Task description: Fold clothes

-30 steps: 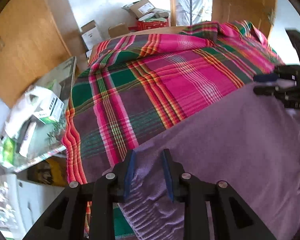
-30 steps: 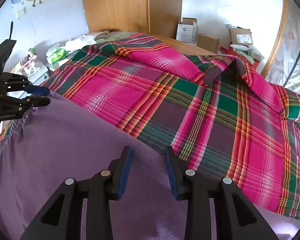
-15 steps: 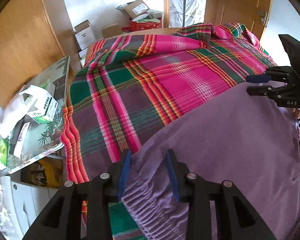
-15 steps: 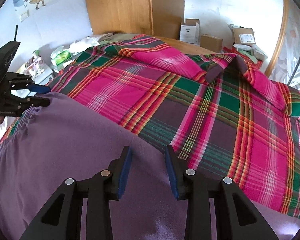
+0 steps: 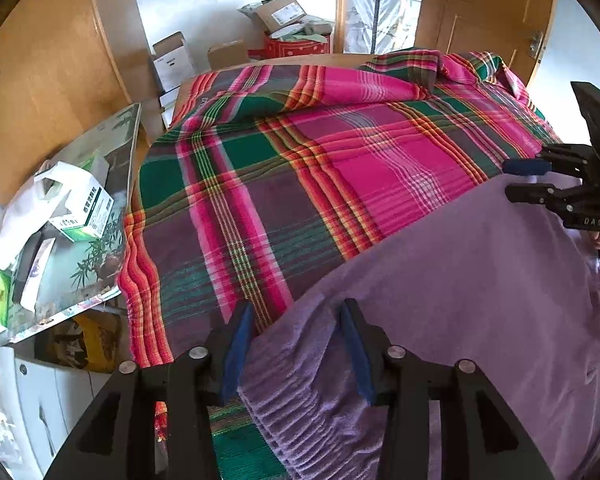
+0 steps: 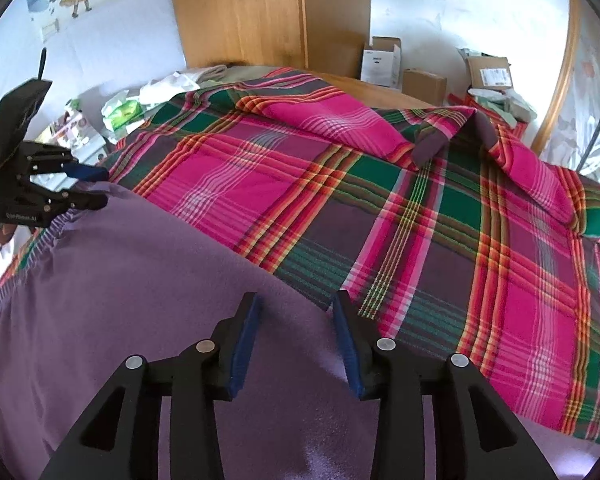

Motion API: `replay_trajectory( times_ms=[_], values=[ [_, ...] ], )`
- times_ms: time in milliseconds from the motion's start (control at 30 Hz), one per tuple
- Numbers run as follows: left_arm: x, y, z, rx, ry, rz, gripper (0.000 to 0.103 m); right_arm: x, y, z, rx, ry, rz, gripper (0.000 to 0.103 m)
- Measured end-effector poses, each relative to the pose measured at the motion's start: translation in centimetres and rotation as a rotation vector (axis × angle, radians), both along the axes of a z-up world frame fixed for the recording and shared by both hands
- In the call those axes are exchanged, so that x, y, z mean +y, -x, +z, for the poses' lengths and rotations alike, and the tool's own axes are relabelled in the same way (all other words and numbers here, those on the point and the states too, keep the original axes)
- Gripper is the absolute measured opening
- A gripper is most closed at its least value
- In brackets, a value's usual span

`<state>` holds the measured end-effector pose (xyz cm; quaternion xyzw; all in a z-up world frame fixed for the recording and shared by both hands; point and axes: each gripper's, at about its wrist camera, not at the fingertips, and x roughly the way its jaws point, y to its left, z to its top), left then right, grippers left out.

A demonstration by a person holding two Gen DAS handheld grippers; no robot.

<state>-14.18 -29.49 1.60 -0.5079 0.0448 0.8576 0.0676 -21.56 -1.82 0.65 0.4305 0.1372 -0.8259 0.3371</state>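
Purple fabric, a soft fleecy garment [image 5: 480, 280], lies spread across the near part of a bed covered by a bright plaid blanket [image 5: 300, 168] in pink, green, dark purple and orange stripes. One edge of the garment is gathered into small elastic ridges, and that edge runs along the left side of the bed.

In the left wrist view, the left gripper [image 5: 296, 344] sits low over the gathered corner of the garment. Its two blue-padded fingers stand apart, with the ridged purple cloth between them. The pads do not press the cloth together, so the left gripper is spread wide rather than clamped. The right gripper [image 5: 526, 180] shows at the far right of this view, at the opposite corner of the same edge.

In the right wrist view, the right gripper [image 6: 296, 332] also has its fingers spread, resting over the smooth purple cloth near where it meets the plaid blanket. The left gripper [image 6: 88, 186] appears at the far left, at the gathered corner, with a bit of a person's hand behind it.

Beside the bed stands a cluttered side table [image 5: 112, 148] holding a white plastic bag and a green-and-white box [image 5: 84, 212]. Cardboard boxes [image 5: 284, 12] sit against the far wall, next to a wooden wardrobe [image 6: 268, 12].
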Motion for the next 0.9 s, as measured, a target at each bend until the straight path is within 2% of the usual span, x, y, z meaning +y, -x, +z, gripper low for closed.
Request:
replay_trajectory(
  times_ms=[100, 167, 200, 233, 267, 400, 567, 700, 900],
  values=[
    [0.2, 0.0, 0.0, 0.002, -0.008, -0.011, 0.038, -0.2, -0.3, 0.0, 0.016, -0.013, 0.0, 0.04],
    [0.5, -0.2, 0.0, 0.004, -0.01, -0.021, 0.024, -0.2, -0.3, 0.0, 0.017, -0.017, -0.006, 0.04],
    [0.8, -0.2, 0.1, 0.005, -0.007, -0.027, 0.02, -0.3, -0.4, 0.0, 0.019, -0.021, -0.005, 0.04],
    [1.1, -0.3, 0.1, 0.01, 0.007, -0.033, 0.01, -0.3, -0.4, 0.0, 0.022, -0.025, -0.001, 0.04],
    [1.5, -0.4, 0.2, 0.016, 0.026, -0.041, 0.007, -0.4, -0.4, 0.0, 0.021, -0.027, 0.002, 0.039],
    [2.4, -1.0, 0.6, 0.061, 0.075, -0.052, 0.006, -0.4, -0.8, 0.1, 0.022, -0.035, 0.006, 0.034],
    [1.9, -2.3, 1.9, 0.153, 0.053, -0.029, 0.006, -0.2, -1.3, 0.3, 0.024, -0.033, -0.003, 0.014],
    [2.2, -3.6, 2.9, 0.207, 0.076, -0.034, 0.006, -0.1, -2.2, 0.9, 0.05, -0.032, -0.019, 0.01],
    [2.7, -4.6, 3.8, 0.238, 0.086, -0.028, 0.006, 0.6, -4.7, 2.8, 0.105, -0.001, -0.051, 0.008]
  ],
)
